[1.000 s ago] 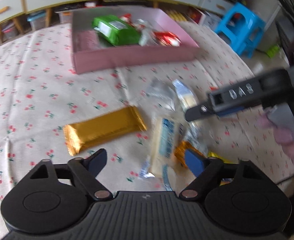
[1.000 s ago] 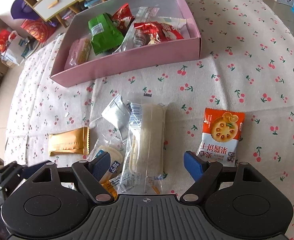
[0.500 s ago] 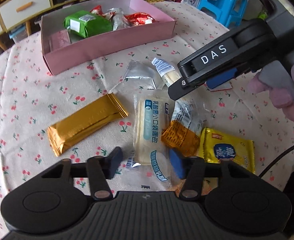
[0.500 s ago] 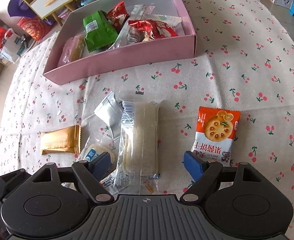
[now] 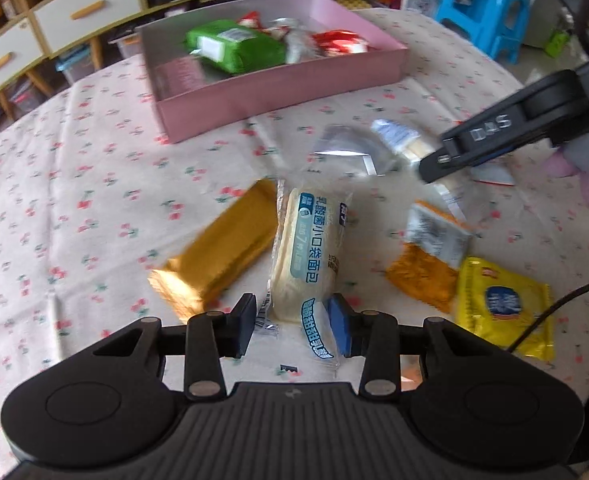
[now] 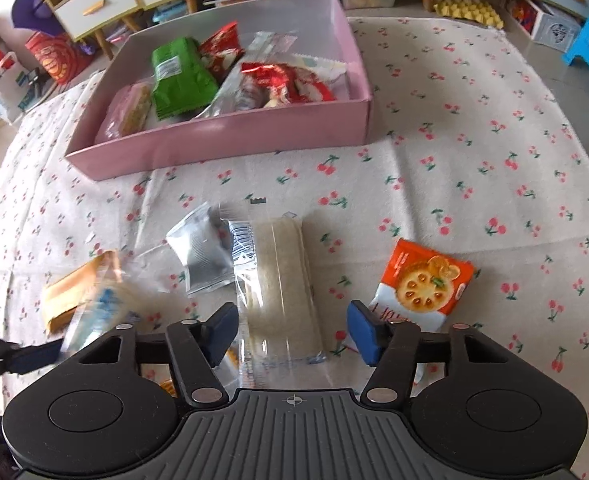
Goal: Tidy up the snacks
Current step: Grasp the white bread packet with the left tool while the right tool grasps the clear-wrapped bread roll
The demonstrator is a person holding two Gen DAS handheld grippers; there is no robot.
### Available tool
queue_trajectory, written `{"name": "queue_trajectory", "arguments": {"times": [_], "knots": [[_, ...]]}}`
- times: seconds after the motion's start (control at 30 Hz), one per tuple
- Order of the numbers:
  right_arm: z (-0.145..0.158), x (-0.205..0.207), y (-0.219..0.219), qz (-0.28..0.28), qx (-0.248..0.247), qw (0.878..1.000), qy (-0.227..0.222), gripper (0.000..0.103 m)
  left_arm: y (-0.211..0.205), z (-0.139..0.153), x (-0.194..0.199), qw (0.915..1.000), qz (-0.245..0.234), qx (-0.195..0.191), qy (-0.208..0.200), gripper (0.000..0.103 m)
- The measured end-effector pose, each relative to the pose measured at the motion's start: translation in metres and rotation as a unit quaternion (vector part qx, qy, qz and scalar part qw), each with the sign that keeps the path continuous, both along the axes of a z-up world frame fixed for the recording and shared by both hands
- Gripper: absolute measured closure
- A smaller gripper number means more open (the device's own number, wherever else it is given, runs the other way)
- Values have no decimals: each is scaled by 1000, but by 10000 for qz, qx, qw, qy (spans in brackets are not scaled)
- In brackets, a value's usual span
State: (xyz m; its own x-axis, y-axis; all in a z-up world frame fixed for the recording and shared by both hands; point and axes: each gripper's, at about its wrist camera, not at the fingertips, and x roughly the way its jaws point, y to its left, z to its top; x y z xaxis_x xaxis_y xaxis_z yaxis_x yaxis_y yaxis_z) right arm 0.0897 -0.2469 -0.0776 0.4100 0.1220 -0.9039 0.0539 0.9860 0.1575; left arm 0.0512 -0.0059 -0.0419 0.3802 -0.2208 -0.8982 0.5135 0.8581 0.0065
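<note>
The left tongs (image 5: 292, 326) have just been closing and now pinch the near end of a white bread pack with blue lettering (image 5: 308, 256), which lies on the cherry-print tabletop (image 5: 94, 184) touching a gold bar (image 5: 218, 256). The right tongs (image 6: 292, 332) have been narrowing too, but their pads still stand clear on either side of a clear-wrapped pale cake (image 6: 280, 288). An orange biscuit packet (image 6: 422, 280) lies just beside them. Farther back sits the pink box (image 6: 230, 136), with a green packet (image 6: 180, 76) and red wrappers (image 6: 282, 80) inside.
</note>
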Motion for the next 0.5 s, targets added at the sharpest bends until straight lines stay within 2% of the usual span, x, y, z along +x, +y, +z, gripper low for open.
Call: {"name": "queue_trajectory", "arguments": {"times": [0.37, 0.5], "knots": [[-3, 1, -8, -134, 386, 9989, 209, 44, -4, -1, 5, 9997, -78, -121, -191, 59], [-4, 0, -4, -61, 243, 9996, 165, 49, -11, -5, 8, 9996, -99, -144, -242, 59]]}}
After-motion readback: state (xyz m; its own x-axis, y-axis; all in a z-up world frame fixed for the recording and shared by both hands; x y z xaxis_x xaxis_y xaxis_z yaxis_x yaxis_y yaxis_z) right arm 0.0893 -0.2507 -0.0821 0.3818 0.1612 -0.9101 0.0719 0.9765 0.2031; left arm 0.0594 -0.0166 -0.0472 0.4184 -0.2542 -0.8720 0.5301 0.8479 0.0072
